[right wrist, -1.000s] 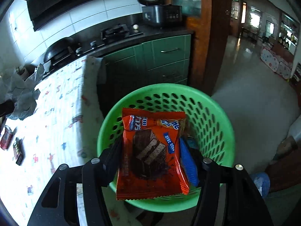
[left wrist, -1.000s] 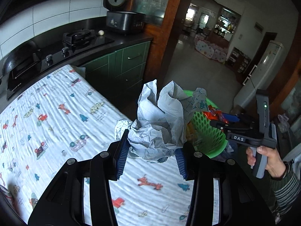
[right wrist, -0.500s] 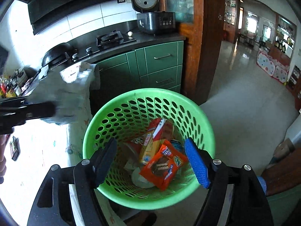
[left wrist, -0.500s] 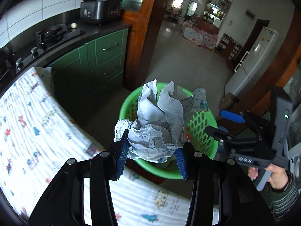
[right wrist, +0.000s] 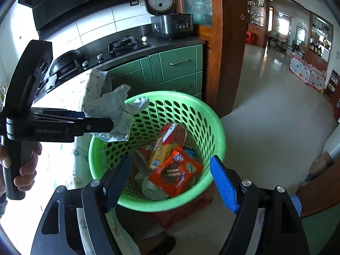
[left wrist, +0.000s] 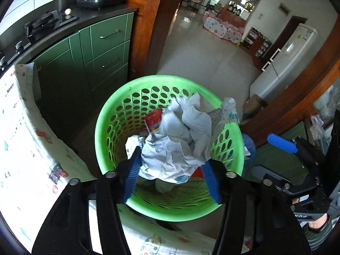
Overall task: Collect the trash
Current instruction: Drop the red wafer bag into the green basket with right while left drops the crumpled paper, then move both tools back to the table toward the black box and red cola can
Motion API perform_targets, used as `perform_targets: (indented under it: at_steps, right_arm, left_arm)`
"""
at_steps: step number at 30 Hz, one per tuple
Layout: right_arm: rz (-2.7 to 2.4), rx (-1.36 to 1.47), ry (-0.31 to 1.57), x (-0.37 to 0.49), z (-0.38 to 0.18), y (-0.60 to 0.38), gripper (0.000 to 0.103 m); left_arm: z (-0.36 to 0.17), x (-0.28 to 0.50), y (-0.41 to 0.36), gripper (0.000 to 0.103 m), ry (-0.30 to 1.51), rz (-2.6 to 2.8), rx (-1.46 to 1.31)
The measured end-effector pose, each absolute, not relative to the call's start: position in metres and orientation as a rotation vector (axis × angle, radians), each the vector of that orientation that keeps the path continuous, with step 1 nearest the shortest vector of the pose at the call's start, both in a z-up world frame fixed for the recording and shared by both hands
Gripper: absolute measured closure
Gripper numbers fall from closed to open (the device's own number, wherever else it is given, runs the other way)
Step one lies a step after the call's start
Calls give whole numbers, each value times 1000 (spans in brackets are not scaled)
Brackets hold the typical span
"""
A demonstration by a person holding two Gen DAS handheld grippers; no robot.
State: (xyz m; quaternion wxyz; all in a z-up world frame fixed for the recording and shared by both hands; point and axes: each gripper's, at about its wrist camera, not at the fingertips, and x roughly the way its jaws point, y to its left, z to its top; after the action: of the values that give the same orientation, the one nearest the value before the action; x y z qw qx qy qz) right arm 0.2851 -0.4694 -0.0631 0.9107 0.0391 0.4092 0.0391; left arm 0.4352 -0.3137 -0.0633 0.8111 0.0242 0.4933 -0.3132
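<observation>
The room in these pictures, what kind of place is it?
Most likely a home kitchen: a gas stove and rice cooker on a dark counter, green cabinets below, a fridge nearby.

Setting: home kitchen, open to living area.
Evidence: dark countertop [right wrist: 174, 42] over green cabinets [right wrist: 178, 63] with drawer handles; gas hob [right wrist: 122, 43]; rice cooker [right wrist: 170, 19], lid raised; white wall tiles [right wrist: 95, 25]; black range hood [right wrist: 74, 2] above.
Wooden door frame [right wrist: 231, 42] leads to glossy tiled floor [right wrist: 272, 97]; beyond, display shelves [right wrist: 320, 40], polka-dot play tent [right wrist: 308, 74], white refrigerator [left wrist: 293, 51].
Cartoon-print cloth [left wrist: 19, 127] covers table.
</observation>
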Motion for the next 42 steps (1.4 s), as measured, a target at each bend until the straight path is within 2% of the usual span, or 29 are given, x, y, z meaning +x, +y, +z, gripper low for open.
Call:
perform_targets:
  at_steps: [4,15,27,42]
  right_arm:
    - [80,86,842,279,-62,-471,29]
    - [108,82,813,255,-40,-449,28]
    - [237,13,772,222,-13,-371,25]
    - [443,-87,779,202,-11,-241,22]
  left_arm:
    - [-61,428,-309,39,1042,-672,38]
    - [-29,385,-270,36,968,-652,31]
    - [5,322,-175,32,872,-533,28]
    - [13,267,-46,24,827,-309,9]
